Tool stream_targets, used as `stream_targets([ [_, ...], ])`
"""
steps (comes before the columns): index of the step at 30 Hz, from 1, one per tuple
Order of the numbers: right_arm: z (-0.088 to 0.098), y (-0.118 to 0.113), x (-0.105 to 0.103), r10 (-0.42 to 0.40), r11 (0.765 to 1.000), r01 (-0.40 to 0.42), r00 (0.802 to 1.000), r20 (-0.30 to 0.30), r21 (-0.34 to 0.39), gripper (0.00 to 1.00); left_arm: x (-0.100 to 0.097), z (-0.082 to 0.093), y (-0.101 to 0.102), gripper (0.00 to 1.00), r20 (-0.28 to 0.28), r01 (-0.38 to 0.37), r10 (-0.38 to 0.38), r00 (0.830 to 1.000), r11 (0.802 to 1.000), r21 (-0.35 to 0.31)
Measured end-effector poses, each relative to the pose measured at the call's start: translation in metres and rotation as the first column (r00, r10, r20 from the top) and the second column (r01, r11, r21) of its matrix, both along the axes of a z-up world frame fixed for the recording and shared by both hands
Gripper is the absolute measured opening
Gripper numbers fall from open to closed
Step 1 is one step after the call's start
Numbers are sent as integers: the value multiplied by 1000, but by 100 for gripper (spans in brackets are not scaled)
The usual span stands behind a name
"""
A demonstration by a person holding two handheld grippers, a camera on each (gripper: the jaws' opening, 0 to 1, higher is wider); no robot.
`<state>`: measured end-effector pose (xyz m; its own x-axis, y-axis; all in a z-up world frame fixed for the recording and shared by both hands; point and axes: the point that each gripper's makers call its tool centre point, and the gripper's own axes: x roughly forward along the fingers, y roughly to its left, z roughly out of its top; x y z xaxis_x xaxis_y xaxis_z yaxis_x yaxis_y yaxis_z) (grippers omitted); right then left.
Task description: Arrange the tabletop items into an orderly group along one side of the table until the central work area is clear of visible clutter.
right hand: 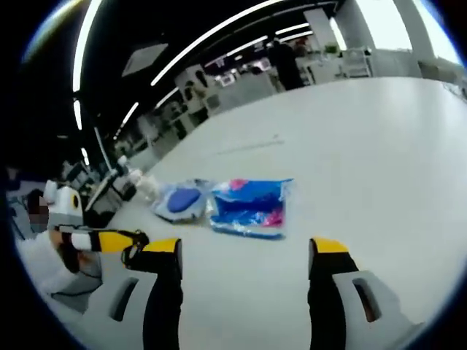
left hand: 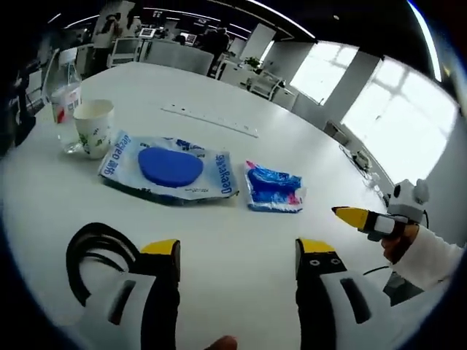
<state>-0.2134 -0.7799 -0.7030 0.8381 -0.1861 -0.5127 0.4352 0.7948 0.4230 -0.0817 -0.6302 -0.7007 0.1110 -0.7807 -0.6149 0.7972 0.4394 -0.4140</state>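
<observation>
A flat clear packet with a blue oval [left hand: 169,169] lies on the white table [left hand: 219,233], and a smaller blue and pink packet [left hand: 273,188] lies just to its right. A paper cup [left hand: 93,127] stands by a clear bottle [left hand: 64,98] at the left. My left gripper [left hand: 238,251] is open over bare table in front of the packets. The right gripper [left hand: 357,217] enters from the right, held in a white-sleeved hand. In the right gripper view, my right gripper [right hand: 245,248] is open, just short of the blue and pink packet [right hand: 251,207] and the oval packet [right hand: 181,200].
A black looped cord [left hand: 95,251] lies on the table left of my left jaw. A long thin strip [left hand: 210,119] lies on the far tabletop. Desks, chairs and people stand beyond the far edge [left hand: 175,51]. The other gripper [right hand: 102,239] shows at the left in the right gripper view.
</observation>
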Motion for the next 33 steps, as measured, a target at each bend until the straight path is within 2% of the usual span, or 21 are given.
stream_targets([
  [8,5,16,-14,22,1000,-22,1000,11,14,68,4,0,13,68,-5,-21,21,1000,1000,-2],
  [15,-2,23,-23,10,999,-10,1000,-6,36,66,3,-2,15,68,-13,-25,25,1000,1000,-4],
  [22,0,26,-22,9,999,-9,1000,3,46,65,6,-1,18,67,-9,-33,33,999,999,-6],
  [31,4,27,-21,-1,998,0,1000,18,57,63,11,-6,29,65,18,-28,27,999,999,33],
  [33,4,27,-21,0,998,-1,1000,21,60,63,14,-9,32,65,42,-11,9,999,998,56],
])
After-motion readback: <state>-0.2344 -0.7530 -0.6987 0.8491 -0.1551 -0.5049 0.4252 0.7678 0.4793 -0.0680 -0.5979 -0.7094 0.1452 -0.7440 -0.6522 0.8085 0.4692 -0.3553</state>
